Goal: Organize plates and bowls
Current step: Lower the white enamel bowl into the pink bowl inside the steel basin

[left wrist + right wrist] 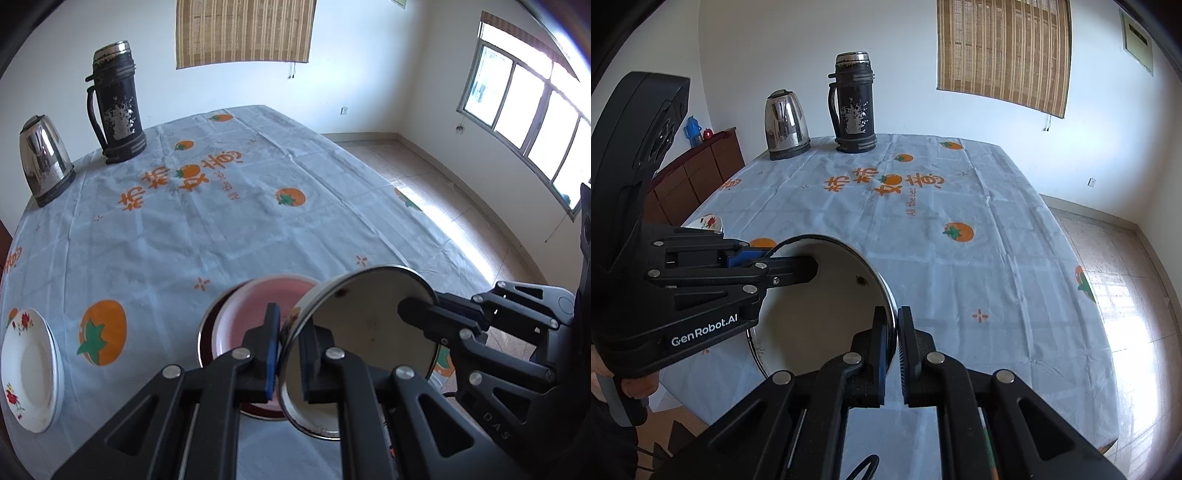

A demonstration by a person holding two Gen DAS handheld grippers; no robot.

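A white enamel bowl (369, 332) with a metal rim is held tilted above the table by both grippers. My left gripper (290, 350) is shut on its left rim. My right gripper (895, 343) is shut on its right rim; the bowl also shows in the right wrist view (820, 314). Under the bowl a pink plate with a dark rim (243, 310) lies on the table. A stack of white flowered plates (29, 369) sits at the table's left edge, also seen in the right wrist view (707, 222).
A steel kettle (44, 158) and a black thermos (116, 103) stand at the far left of the table (221, 221), which has a pale cloth with orange fruit prints. A wooden cabinet (698, 173) stands left. The table's right edge drops to tiled floor (461, 206).
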